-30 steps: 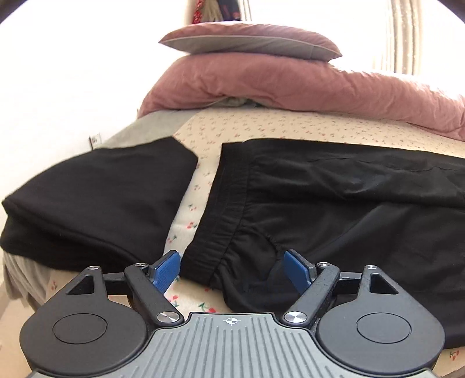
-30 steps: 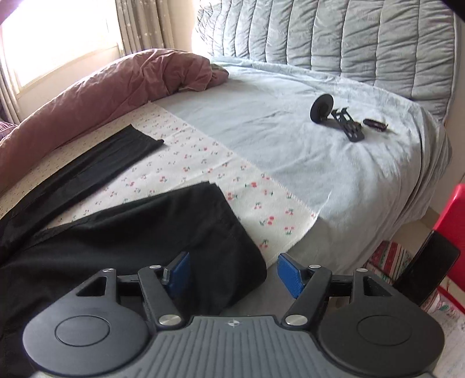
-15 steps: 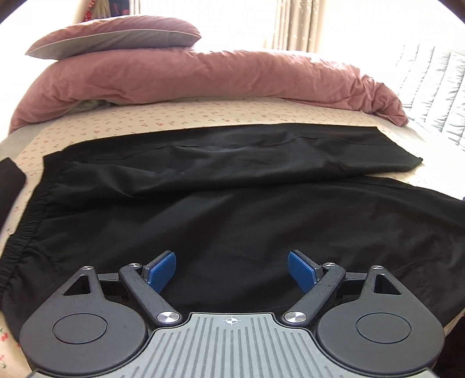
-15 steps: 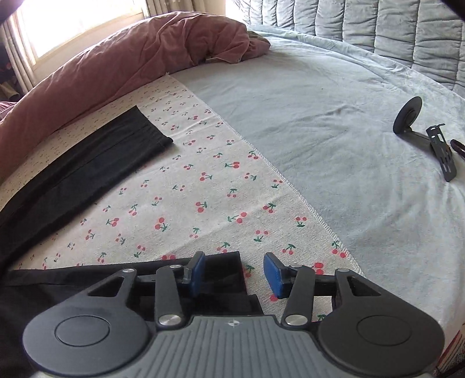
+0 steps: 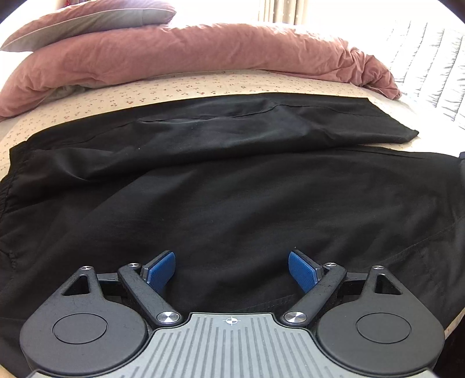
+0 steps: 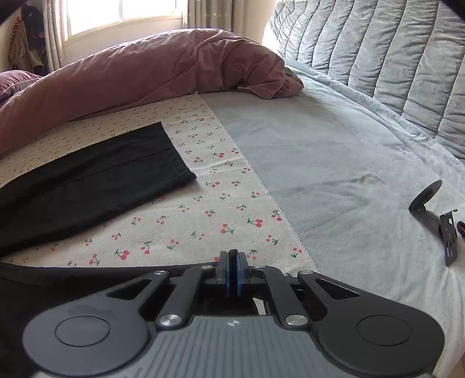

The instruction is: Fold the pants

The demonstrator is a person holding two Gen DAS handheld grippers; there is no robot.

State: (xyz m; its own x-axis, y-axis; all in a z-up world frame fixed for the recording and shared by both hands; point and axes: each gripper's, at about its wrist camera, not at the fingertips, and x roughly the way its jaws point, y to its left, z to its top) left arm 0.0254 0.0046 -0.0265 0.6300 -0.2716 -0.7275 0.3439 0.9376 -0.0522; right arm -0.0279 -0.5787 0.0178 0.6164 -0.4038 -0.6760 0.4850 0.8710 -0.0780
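Black pants (image 5: 232,186) lie spread on the cherry-print sheet (image 5: 203,84), waistband at the left, two legs running right. My left gripper (image 5: 232,269) is open, its blue pads over the near leg's front edge, holding nothing. In the right wrist view the far leg's hem (image 6: 116,171) lies flat at the left, and the near leg's hem (image 6: 87,279) runs under the tool. My right gripper (image 6: 232,274) is shut, pads pressed together at that hem's corner; the pinched cloth itself is hidden by the jaws.
A pink duvet (image 5: 203,49) and a pillow (image 5: 87,17) are piled along the far side. A grey blanket (image 6: 348,162) covers the bed's right part, with a small black stand (image 6: 436,215) on it. A quilted grey headboard (image 6: 392,52) rises behind.
My right gripper has closed from half open to shut at the near hem corner. My left gripper has swung right from the waistband to the middle of the near leg and stays open.
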